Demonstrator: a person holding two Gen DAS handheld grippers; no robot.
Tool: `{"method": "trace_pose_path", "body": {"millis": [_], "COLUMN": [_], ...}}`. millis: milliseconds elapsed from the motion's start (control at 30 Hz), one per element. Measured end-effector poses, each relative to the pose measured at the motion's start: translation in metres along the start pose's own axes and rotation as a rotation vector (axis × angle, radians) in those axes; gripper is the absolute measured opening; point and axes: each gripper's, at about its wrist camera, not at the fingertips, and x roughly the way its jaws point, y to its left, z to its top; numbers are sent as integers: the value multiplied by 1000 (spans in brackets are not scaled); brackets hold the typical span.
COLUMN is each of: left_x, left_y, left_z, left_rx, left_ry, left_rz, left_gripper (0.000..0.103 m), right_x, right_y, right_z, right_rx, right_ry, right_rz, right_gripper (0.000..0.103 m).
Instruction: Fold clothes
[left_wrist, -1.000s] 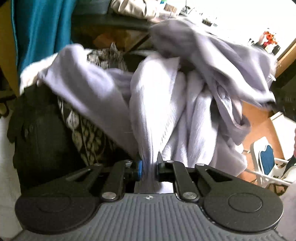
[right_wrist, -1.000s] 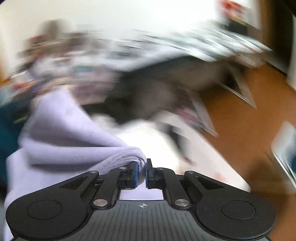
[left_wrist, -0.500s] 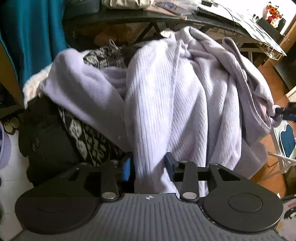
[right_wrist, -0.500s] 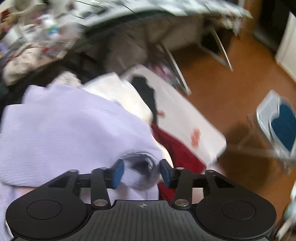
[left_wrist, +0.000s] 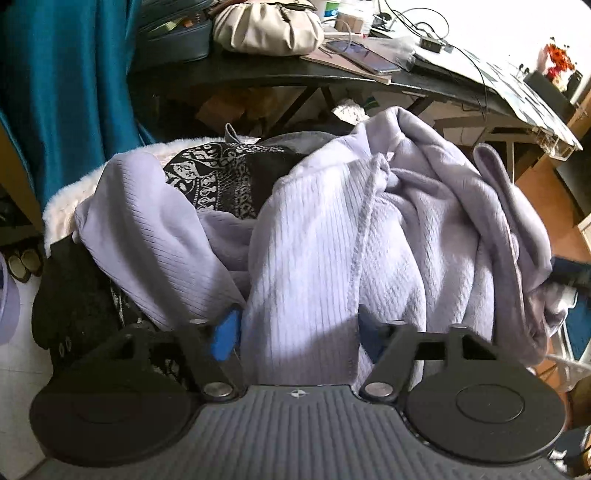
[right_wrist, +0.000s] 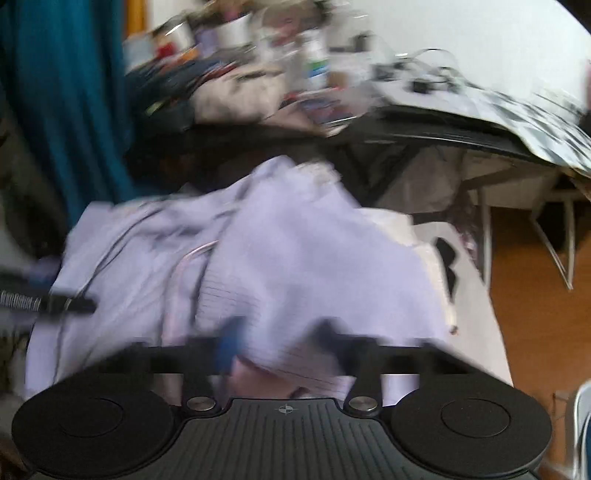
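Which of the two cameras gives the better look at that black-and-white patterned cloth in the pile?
The left wrist view. There the patterned cloth lies sharp and well lit between folds of the lilac ribbed garment, its print readable. The right wrist view is motion-blurred and filled by the lilac garment; the patterned cloth cannot be made out there.

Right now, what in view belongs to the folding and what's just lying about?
Job: lilac garment; left tongs; right tongs.
Lying about: patterned cloth; beige bag; desk; teal curtain; shoes.
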Motion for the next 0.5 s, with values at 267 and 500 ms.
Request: {"method": "trace_pose_path", "body": {"millis": [267,500], "left_x": [-22,-14], "left_y": [-1,5], "left_z": [-18,-15], "left_rx": [15,-6], "left_ry": [33,45], "left_rz": [-136,-83], "left_gripper": [15,53], "right_x": [-24,-17], "right_y": [-99,-5], "right_z": [-14,-6], "right_rx": [356,-61], "right_ry": [-47,-54], "right_rz": [-271,-24], "right_gripper": [3,66]}}
